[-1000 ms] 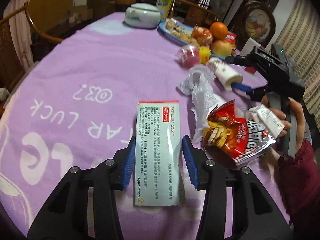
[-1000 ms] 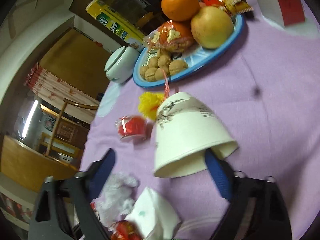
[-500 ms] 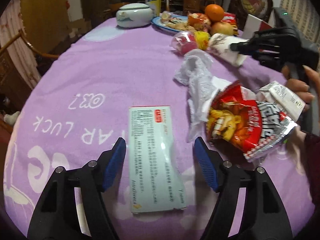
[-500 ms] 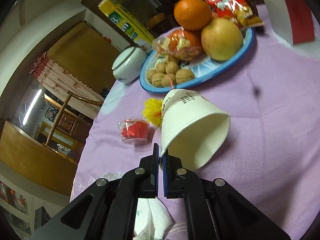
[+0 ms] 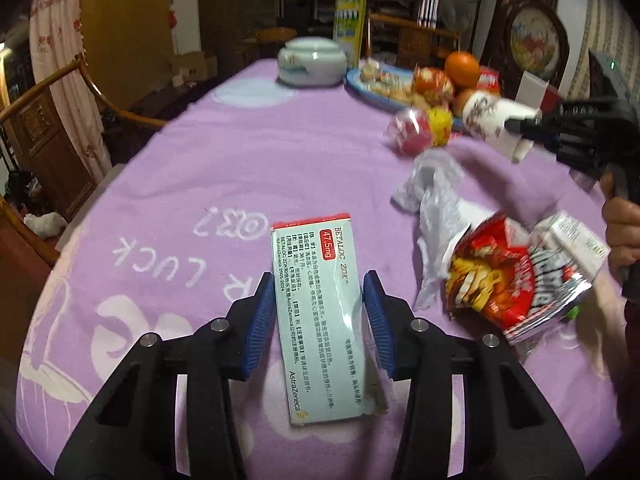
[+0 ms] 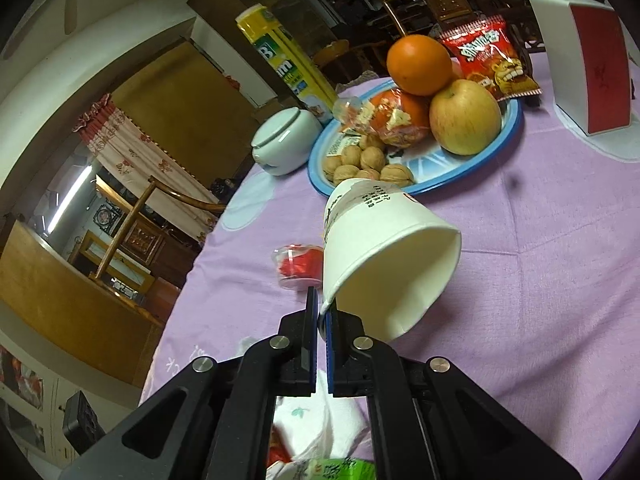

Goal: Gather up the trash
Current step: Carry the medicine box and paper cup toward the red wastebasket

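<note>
Right wrist view: your right gripper (image 6: pixel 321 316) pinches the paper cup (image 6: pixel 384 256) rim, lifted off the table, while your left gripper (image 5: pixel 319 316) straddles the medicine box (image 5: pixel 320 312), unclenched; squeeze next.

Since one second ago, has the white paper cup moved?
Yes. The white paper cup, then lying between the open right gripper, is now pinched at its rim and lifted, though no farther from the blue plate.
</note>
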Motion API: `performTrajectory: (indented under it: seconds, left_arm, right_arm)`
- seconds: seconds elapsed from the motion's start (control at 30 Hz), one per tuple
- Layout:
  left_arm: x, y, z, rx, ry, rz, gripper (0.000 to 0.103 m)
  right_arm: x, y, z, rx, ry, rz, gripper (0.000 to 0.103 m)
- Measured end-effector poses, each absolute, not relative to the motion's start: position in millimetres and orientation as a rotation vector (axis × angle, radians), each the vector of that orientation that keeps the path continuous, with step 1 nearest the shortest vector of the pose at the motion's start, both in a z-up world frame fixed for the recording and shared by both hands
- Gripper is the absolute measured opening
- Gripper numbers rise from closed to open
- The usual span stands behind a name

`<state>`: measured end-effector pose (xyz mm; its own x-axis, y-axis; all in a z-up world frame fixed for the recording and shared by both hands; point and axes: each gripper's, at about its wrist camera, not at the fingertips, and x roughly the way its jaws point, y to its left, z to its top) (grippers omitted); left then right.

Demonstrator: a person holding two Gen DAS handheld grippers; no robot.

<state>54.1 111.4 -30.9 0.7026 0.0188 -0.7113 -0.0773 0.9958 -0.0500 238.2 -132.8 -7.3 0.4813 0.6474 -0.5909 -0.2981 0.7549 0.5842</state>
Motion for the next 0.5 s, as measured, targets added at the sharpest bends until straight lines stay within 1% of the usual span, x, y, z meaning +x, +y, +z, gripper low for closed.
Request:
performTrajectory:
  seconds: [0.23, 0.37, 0.5]
  left_arm:
    - [9, 142, 7, -0.195, 0.698, 0.099, 0.045]
    - [-38, 168, 33, -0.262, 0.64, 0.163, 0.045]
    - [-70, 184, 44, -0.298, 0.608, 0.236, 0.045]
  right_arm:
    - [199, -122, 19, 0.418, 0.86, 0.706, 0.004]
    - [167, -99, 39, 0.381, 0.839, 0.809, 0.004]
    - [135, -74, 51, 0.325, 0.828, 0.916, 0.004]
